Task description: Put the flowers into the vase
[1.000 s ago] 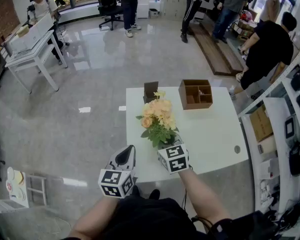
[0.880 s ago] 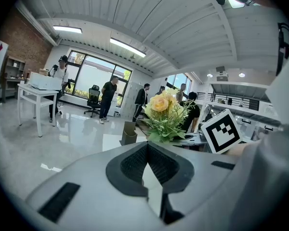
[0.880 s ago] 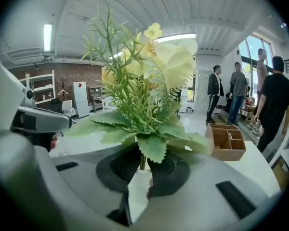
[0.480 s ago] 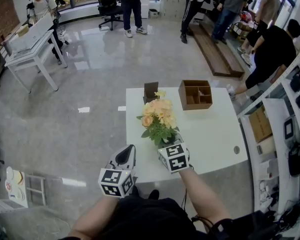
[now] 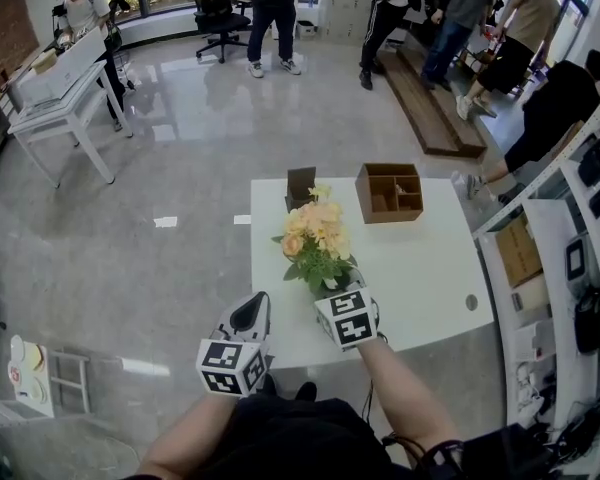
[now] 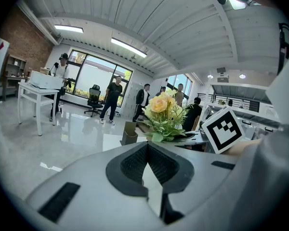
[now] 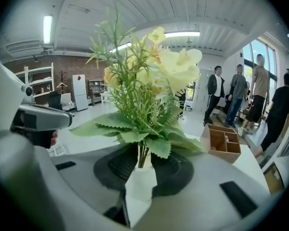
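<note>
The left gripper hangs closed and empty, short of the table. The right gripper has just been opening its jaws (stems between them, not pinched). The flowers stand upright near the table's front edge, probably seated in the vase, which is hidden.

Left gripper, tips together, facing the flowers

The left gripper's two dark ribbed pads meet at the tips, with nothing between them. Beyond it, above the white table, rise the flowers, peach and pale yellow over green leaves; their base is hidden. A small brown box stands to their left, a marker cube to their right. People stand far off by the windows.
</note>
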`<state>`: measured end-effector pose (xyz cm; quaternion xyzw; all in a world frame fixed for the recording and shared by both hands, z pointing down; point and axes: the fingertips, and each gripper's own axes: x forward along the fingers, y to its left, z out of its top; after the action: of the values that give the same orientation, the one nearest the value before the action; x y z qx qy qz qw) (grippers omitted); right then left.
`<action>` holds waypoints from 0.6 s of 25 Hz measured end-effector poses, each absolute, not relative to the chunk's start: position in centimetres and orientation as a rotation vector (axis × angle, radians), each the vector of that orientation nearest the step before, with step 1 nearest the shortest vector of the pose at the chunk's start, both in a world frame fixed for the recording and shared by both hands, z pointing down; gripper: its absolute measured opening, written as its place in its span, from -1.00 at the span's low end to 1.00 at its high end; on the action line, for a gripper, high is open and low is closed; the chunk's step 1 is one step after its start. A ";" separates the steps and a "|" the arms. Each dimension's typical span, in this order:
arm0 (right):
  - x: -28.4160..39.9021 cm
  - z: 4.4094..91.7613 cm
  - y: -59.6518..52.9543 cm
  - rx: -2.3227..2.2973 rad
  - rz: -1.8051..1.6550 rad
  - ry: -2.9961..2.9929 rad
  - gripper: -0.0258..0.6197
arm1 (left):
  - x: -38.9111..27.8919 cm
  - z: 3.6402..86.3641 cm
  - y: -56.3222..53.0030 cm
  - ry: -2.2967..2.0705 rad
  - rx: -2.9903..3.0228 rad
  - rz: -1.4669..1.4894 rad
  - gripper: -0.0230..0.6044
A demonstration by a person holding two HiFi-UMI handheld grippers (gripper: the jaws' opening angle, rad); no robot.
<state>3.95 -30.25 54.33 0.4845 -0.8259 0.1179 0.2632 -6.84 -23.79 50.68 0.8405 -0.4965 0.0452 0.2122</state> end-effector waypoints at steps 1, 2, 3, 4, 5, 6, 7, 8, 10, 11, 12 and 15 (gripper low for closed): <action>3.9 54.3 -30.2 1.307 0.317 -2.230 -0.65 | -6.8 50.7 -23.7 -1.376 2.335 0.125 -0.92; 3.9 54.3 -30.1 1.303 0.316 -2.226 -0.64 | -6.7 50.7 -23.7 -1.373 2.335 0.124 -0.92; 3.9 54.3 -30.0 1.298 0.316 -2.222 -0.64 | -6.7 50.7 -23.7 -1.372 2.337 0.124 -0.92; 4.0 54.3 -30.0 1.292 0.319 -2.219 -0.64 | -6.7 50.7 -23.7 -1.372 2.337 0.125 -0.92; 4.0 54.2 -29.9 1.285 0.323 -2.215 -0.62 | -6.7 50.7 -23.7 -1.372 2.337 0.125 -0.92; 4.0 54.2 -29.8 1.279 0.326 -2.212 -0.61 | -6.8 50.7 -23.7 -1.372 2.336 0.124 -0.92; 4.0 54.1 -29.7 1.272 0.328 -2.208 -0.58 | -6.8 50.7 -23.7 -1.373 2.336 0.122 -0.92; 4.0 54.1 -29.6 1.266 0.332 -2.206 -0.58 | -6.8 50.7 -23.7 -1.373 2.337 0.120 -0.92; 3.9 54.0 -29.4 1.258 0.337 -2.207 -0.58 | -6.8 50.6 -23.7 -1.370 2.339 0.117 -0.92; 3.8 54.0 -29.3 1.255 0.337 -2.207 -0.58 | -6.7 50.6 -23.6 -1.368 2.341 0.116 -0.92; 3.8 54.0 -29.2 1.252 0.337 -2.207 -0.58 | -6.7 50.6 -23.6 -1.367 2.342 0.116 -0.92; 3.9 54.0 -28.9 1.240 0.351 -2.208 -0.56 | -6.6 50.5 -23.6 -1.366 2.342 0.115 -0.92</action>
<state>3.88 -28.89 53.99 0.4645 -0.8270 0.1315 0.2881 -6.62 -23.60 50.51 0.8433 -0.4920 0.0414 0.2122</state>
